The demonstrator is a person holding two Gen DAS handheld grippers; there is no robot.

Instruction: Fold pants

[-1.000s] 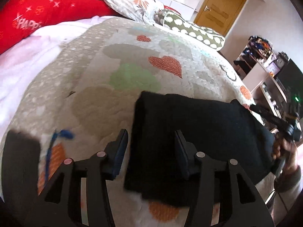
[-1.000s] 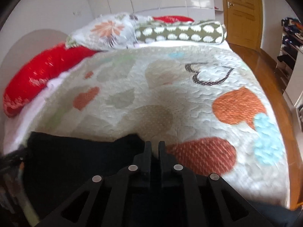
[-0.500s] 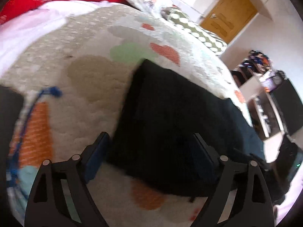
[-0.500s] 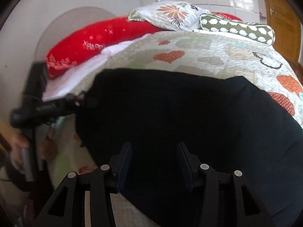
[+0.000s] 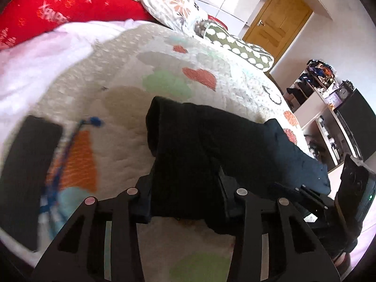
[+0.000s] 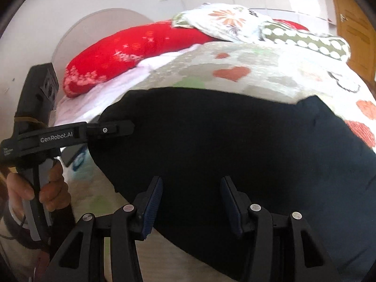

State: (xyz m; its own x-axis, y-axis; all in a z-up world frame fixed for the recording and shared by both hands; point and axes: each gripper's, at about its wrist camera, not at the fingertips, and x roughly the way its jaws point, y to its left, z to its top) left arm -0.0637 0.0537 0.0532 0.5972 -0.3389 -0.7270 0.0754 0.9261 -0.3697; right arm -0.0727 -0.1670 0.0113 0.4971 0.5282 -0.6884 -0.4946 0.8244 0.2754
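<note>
The black pants lie folded on the heart-patterned quilt. My left gripper has a bunched near edge of the cloth filling the gap between its fingers, and its jaws are closing on it. From the right wrist view, that left gripper comes in sideways at the left edge of the pants, held by a hand. My right gripper hovers over the near edge of the pants, pads apart and not pressing the cloth. The right gripper's body shows at the far right of the left wrist view.
A red pillow, a floral pillow and a green dotted bolster line the head of the bed. A flat black object and a blue cord lie left of the pants. Shelves and a wooden door stand beyond the bed.
The left jaws spread wide around the near edge of the pants, then closed onto it. The right gripper went from shut to open and swung left over the pants.
</note>
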